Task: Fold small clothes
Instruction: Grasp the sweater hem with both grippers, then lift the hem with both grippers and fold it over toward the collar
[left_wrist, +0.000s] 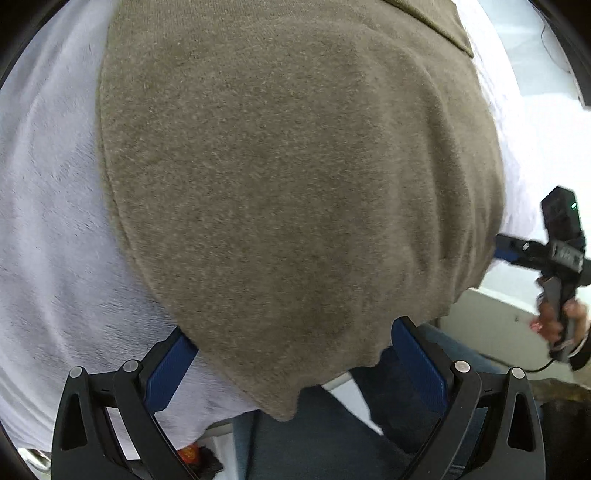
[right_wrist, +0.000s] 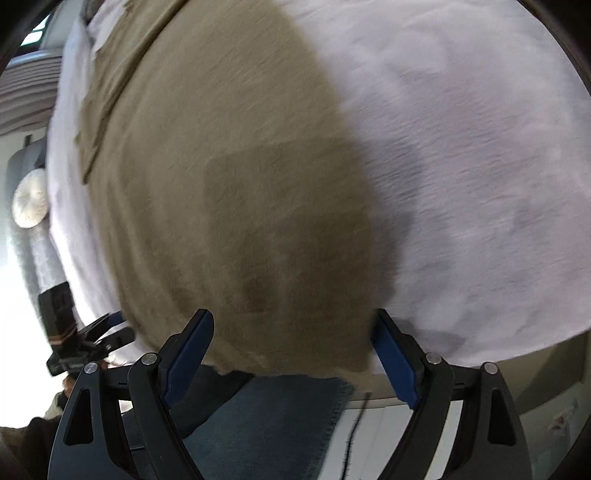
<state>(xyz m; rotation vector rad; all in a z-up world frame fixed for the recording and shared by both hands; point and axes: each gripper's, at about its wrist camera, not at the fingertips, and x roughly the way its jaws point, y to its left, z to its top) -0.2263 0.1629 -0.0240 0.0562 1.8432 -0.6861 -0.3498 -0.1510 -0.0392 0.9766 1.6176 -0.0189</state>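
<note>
1. The garment (left_wrist: 295, 177), an olive-brown knit piece, lay spread flat on a white fleecy cover (left_wrist: 48, 206) over the surface, its near hem hanging a little past the front edge.
2. The left wrist view showed the garment sharply, with a seam along its left edge and a folded band at the top right. It also caught the right gripper (left_wrist: 502, 251) at the far right and the hand (left_wrist: 561, 321) that held its handle.
3. The right wrist view was blurred by motion. It alone showed a darker patch on the cloth, a round pale cushion (right_wrist: 31, 195) at the far left, and the left gripper (right_wrist: 110, 325) low on the left.
4. Blue denim (right_wrist: 269, 417), a person's legs, filled the space below the hem in both views.
5. Bare white cover stretched wide to the left of the garment in the left view and to the right of it in the right view.
6. The left gripper's fingers (left_wrist: 170, 365) stood wide apart on either side of the near hem, holding nothing. One fingertip was hidden under the cloth edge, so whether it touched the cloth could not be told.
7. The right gripper's fingers (right_wrist: 395, 358) were also spread wide at the hem, empty, with the cloth between them but not pinched.
</note>
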